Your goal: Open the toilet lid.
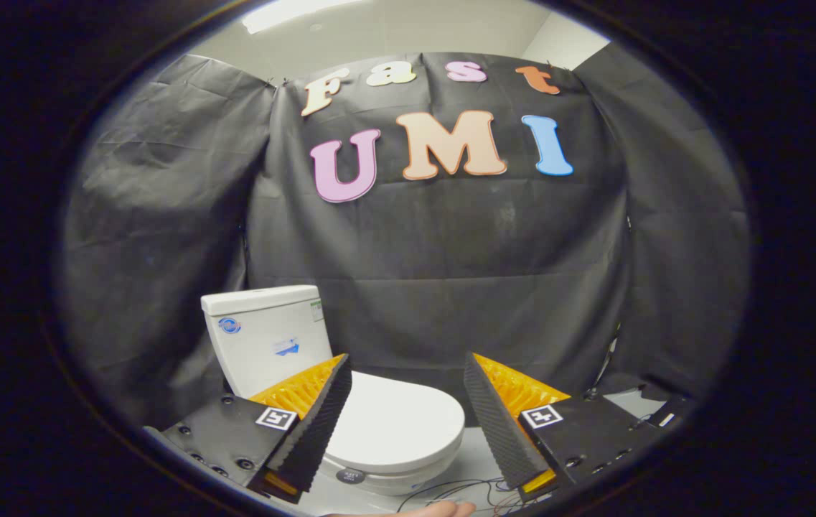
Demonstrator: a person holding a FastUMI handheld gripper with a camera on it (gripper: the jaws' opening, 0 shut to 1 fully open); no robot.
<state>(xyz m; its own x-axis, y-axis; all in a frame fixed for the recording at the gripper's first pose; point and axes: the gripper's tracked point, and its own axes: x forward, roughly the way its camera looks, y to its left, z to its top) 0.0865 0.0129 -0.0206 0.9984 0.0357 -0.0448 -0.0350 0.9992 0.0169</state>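
White porcelain marks the toilet (285,337), its tank standing against the black cloth wall (451,258). Its lid (397,424) lies flat and closed (untouched by either finger), just ahead of the gripper (408,366), partly behind one finger. The jaws are spread wide, grasping nothing. Thin wires (465,492) trail on the floor beneath.

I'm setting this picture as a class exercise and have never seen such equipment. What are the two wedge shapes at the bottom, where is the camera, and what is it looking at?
The wedges are the two fingers of a hand-held gripper that a person carries. The camera rides on it, looking forward along the fingers. They stand open and hold nothing. Just beyond them is a white toilet with its lid down and its tank behind. Thin wires lie on the floor, and part of a hand shows below.
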